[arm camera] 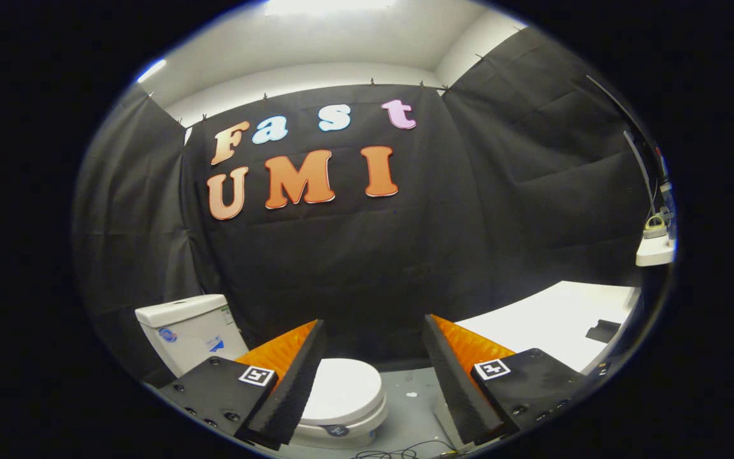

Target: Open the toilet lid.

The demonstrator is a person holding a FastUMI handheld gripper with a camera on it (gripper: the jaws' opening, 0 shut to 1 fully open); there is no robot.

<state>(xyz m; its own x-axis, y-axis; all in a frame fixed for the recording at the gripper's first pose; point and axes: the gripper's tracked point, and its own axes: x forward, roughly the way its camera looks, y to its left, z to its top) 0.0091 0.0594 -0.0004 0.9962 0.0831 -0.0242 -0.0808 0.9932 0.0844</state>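
A small white toilet stands on the grey floor, low and ahead of me. Its lid (345, 390) lies flat and closed over the bowl. The white cistern (190, 329) rises behind it, beyond my left finger. My gripper (373, 331) is open, its fingers spread wide with nothing between them. The left finger (294, 382) overlaps the lid's left side in the view, and the gripper hangs above and short of the toilet. I see no contact between a finger and the lid.
A white table top (548, 322) with a small dark object (603, 331) lies beyond my right finger. A white shelf with gear (655, 245) hangs on the right wall. Thin cables (399, 453) trail on the grey floor (413, 408) near the toilet's base.
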